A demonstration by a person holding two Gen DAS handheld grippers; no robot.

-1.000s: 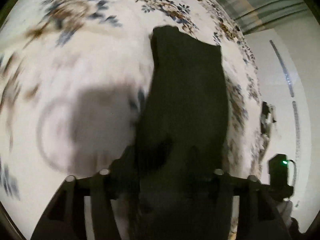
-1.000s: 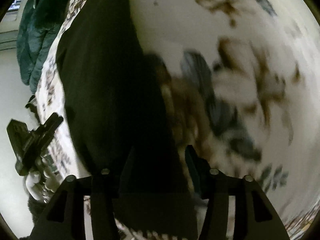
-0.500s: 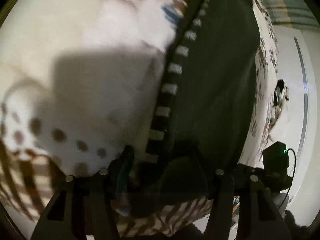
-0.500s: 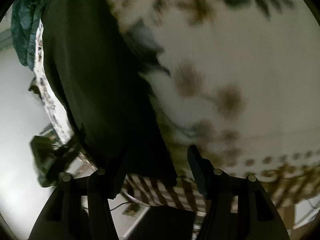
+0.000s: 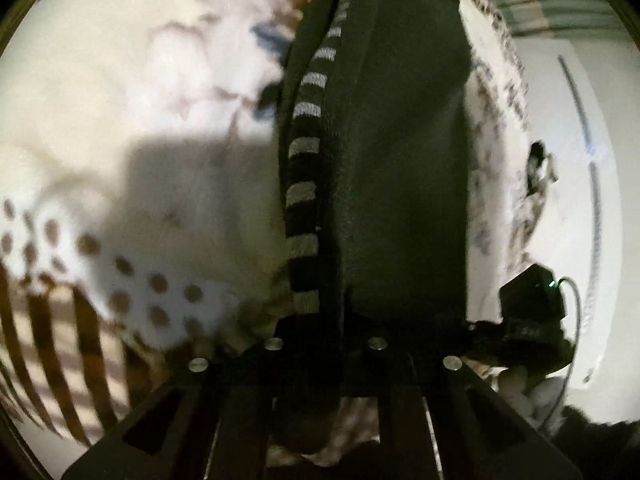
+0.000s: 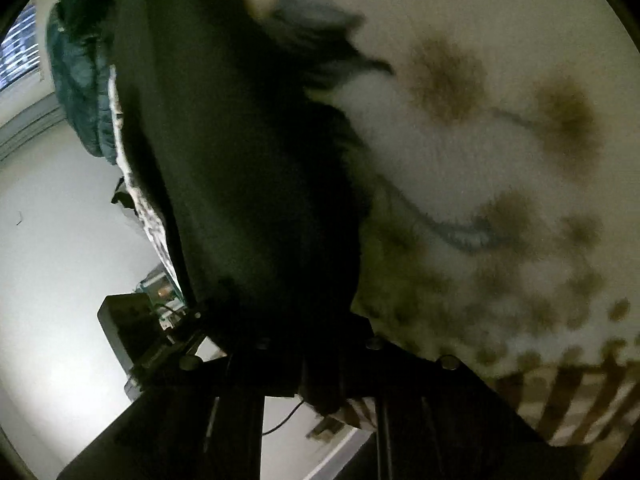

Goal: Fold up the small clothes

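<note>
A dark garment (image 5: 400, 160) lies flat on the floral bedspread (image 5: 160, 80), stretching away from me. A black-and-white striped band (image 5: 304, 184) runs along its left edge. My left gripper (image 5: 324, 344) is at the garment's near edge by that band, its jaws closing tight with the dark fabric pinched between them. In the right wrist view the same garment (image 6: 240, 160) fills the middle left. My right gripper (image 6: 316, 344) is at the near edge too, jaws closing on the fabric. The dark cloth hides both pairs of fingertips.
The bedspread (image 6: 480, 140) has a dotted and striped border near me. A teal quilted item (image 6: 80, 80) lies at the bed's far end. Pale floor (image 5: 580, 240) lies beyond the bed edge. A black device with a green light (image 5: 528, 304) sits right of the garment.
Both grippers slid back along the garment to its near edge by the striped border. Their jaws stood open around the cloth before and have come together on it.
</note>
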